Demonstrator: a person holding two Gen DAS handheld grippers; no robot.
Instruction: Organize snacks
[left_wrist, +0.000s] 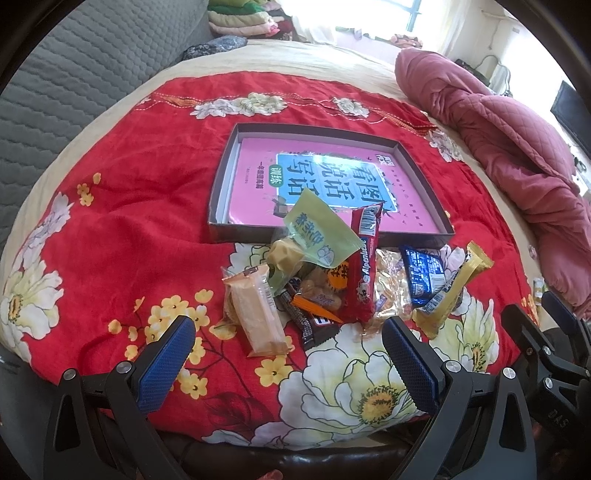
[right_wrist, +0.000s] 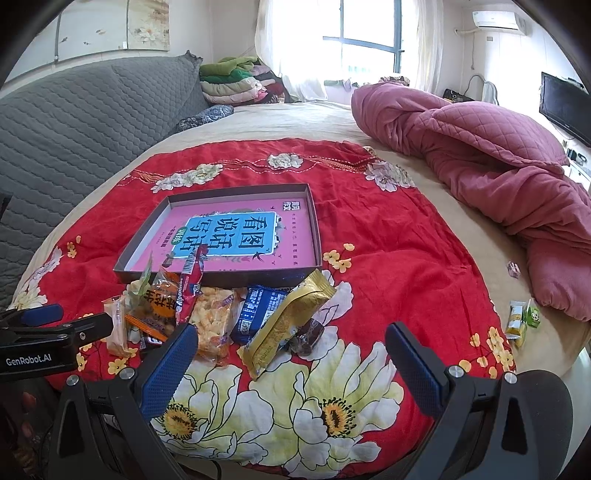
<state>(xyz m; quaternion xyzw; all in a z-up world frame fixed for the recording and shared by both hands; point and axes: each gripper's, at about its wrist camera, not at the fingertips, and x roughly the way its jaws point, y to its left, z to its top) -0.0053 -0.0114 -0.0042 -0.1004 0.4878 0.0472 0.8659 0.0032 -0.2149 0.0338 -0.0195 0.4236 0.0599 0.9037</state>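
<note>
Snack pile (left_wrist: 332, 280) heaped on red floral cloth (left_wrist: 129, 229), touching near wall of shallow box (left_wrist: 221, 184) w/ pink book (left_wrist: 258, 177) inside; L gripper (left_wrist: 291, 343) spread wide, nothing held, just near of pile; R gripper (right_wrist: 291, 350) likewise spread, empty; pink quilt (right_wrist: 480, 147) far right.

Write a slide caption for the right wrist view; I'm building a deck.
Open right gripper hovers over a snack pile beside a shallow box on a red floral cloth.
</note>
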